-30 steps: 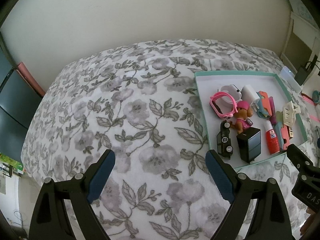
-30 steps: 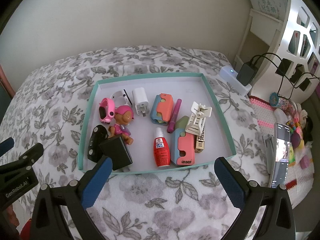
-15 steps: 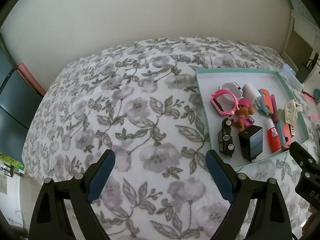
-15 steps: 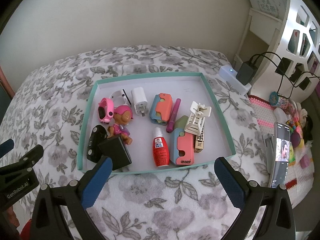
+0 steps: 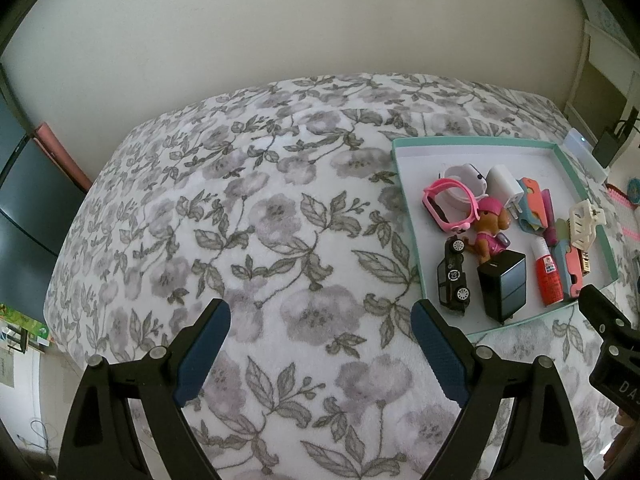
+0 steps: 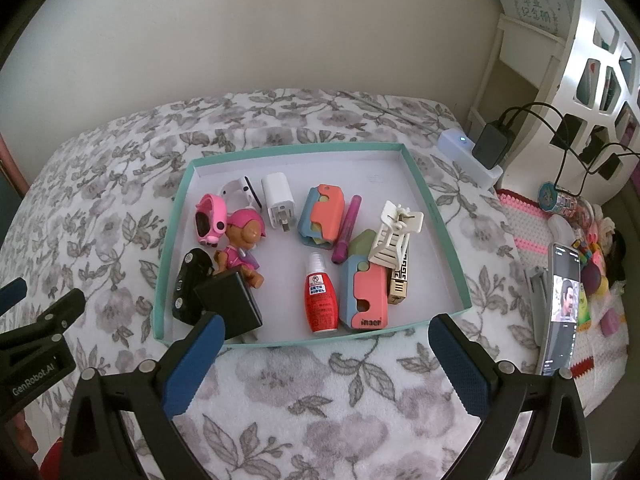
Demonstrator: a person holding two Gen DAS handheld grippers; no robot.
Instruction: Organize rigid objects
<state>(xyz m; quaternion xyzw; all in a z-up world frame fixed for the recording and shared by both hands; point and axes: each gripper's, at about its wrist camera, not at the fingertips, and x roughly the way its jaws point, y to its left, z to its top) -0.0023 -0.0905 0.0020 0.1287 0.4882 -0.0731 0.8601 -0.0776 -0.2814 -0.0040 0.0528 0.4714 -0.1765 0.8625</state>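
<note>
A shallow teal-rimmed tray lies on a floral bedspread and holds several small objects. Among them are a pink watch, a toy puppy in pink, a black toy car, a black charger block, a white plug, a red glue bottle, coral-and-blue gadgets, a purple pen and a white hair clip. My right gripper hovers open just short of the tray's near edge, holding nothing. My left gripper is open over bare bedspread left of the tray.
The floral bedspread stretches left of the tray. To the right stand a white power strip with black adapters, a propped phone, a crocheted mat with small toys and a white shelf. A wall rises behind the bed.
</note>
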